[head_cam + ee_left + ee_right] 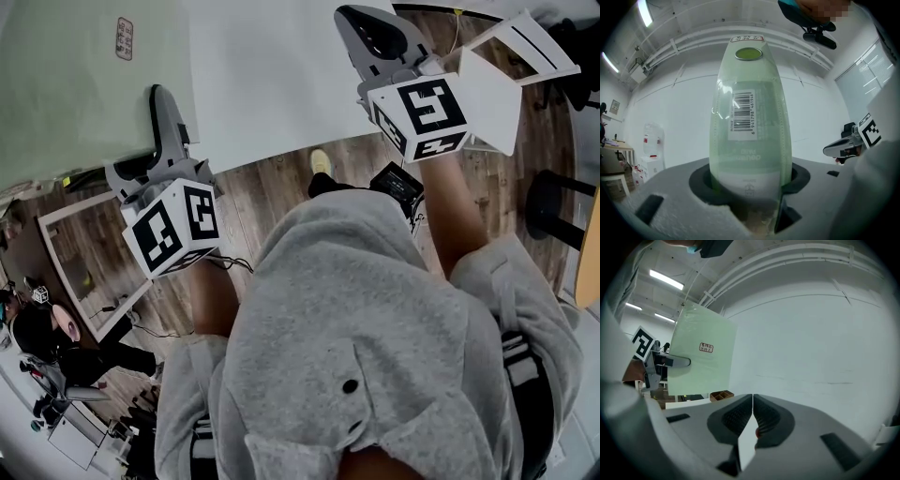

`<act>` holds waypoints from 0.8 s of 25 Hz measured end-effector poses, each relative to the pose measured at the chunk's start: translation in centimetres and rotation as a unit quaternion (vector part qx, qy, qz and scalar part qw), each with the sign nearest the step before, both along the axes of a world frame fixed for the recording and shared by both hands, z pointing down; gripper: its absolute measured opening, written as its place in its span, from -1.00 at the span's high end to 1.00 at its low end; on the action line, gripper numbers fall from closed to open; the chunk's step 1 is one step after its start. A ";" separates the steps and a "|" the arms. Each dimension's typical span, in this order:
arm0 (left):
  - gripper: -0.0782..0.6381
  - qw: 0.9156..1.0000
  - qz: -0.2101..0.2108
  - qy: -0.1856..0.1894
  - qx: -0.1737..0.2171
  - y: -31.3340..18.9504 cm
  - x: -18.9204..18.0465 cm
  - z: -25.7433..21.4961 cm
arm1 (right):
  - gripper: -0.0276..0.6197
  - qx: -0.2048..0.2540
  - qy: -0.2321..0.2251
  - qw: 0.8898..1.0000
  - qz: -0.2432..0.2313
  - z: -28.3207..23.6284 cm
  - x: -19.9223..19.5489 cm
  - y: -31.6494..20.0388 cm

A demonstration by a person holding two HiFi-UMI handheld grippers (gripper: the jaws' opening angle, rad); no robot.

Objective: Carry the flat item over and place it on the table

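left gripper (164, 105): jaws wide, clamped on the panel's (75, 103) thick near edge, below mid-height, just under the barcode (743, 110). right gripper (752, 399): jaws together, tips meeting. a thin white sliver shows in the gap, can't tell what. it's off at the panel's 3 o'clock, not touching.

panel stands on edge in the air above the floor (272, 202). it runs from the left gripper toward 12 o'clock, with the label (125, 38) face toward the right gripper. not placed yet.

white surface (281, 75) beyond at 12: table or wall, can't tell.

handling guess: light and fairly stiff. the translucent film wrap is probably slick. a single edge grip is a long lever, so expect twist in the pads. better with a second grip further along that edge, then lay it flat slowly.
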State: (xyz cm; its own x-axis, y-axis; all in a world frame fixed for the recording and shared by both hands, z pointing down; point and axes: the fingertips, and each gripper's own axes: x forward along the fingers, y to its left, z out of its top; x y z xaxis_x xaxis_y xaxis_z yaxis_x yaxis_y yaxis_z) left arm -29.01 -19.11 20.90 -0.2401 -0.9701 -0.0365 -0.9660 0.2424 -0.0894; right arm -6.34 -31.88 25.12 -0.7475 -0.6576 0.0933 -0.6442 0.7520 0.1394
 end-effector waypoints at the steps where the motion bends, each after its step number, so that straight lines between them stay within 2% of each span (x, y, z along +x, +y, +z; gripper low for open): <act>1: 0.02 1.000 0.000 0.001 0.000 -0.2 -0.1 0.1 | 0.82 -0.001 0.000 1.000 -0.001 0.1 -0.1 -0.1; 8: 0.02 1.000 -0.009 0.000 -0.014 -4.1 0.2 0.8 | 0.82 -0.016 0.000 1.000 -0.007 1.2 0.2 -4.1; 20: 0.02 1.000 -0.011 0.003 -0.022 -5.9 -1.2 1.7 | 0.82 -0.022 0.008 1.000 -0.013 1.8 -1.6 -5.9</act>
